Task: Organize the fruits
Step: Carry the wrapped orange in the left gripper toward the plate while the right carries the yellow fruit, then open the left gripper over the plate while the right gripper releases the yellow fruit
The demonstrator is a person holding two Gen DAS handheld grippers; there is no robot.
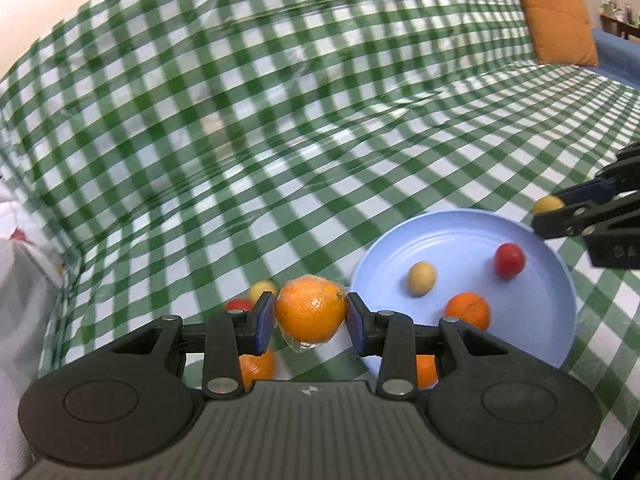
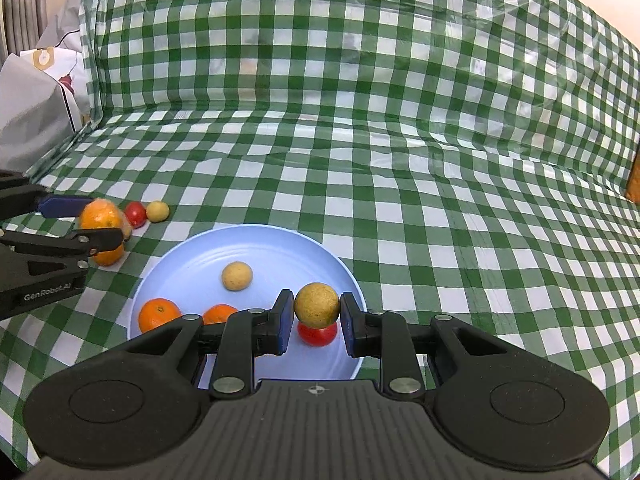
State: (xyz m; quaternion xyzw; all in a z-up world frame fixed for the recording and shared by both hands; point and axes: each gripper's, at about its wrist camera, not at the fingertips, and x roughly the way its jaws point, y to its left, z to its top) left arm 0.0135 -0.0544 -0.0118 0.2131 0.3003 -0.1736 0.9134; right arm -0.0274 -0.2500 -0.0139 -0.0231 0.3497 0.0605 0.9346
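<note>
**Both claws loaded, plate half filled**

The left claw (image 1: 311, 314) is clamped on a large orange (image 1: 311, 308) wrapped in clear film, held above the green checked cloth (image 1: 280, 140) just left of the blue plate (image 1: 560, 280). The right claw (image 2: 316, 312) grips a small yellow-brown fruit (image 2: 317, 305) and holds it over the near part of the plate, directly above a red fruit (image 2: 318, 334) lying there.

The plate already carries two small oranges (image 2: 159, 314), a second yellow-brown fruit (image 2: 237, 276) and the red one. On the cloth to the plate's left remain another orange (image 2: 108, 257), a red fruit (image 2: 135, 214) and a yellow one (image 2: 157, 211), close together.

The step in hand looks like delivery: each claw has a fruit, and the plate seems the collecting place. The right claw's fruit is nearest release; its next move probably calls for shifting sideways to a bare patch, so it does not drop onto the red fruit, then lowering before the jaws part, since round fruit rolls. The left claw must carry the wrapped orange across to the plate; the film could make it slippery.

Readable writing: "GenRobot.AI" on the side of the left claw's body in the right wrist view. Letters on the right claw's body in the left wrist view are cut off at the frame edge.
</note>
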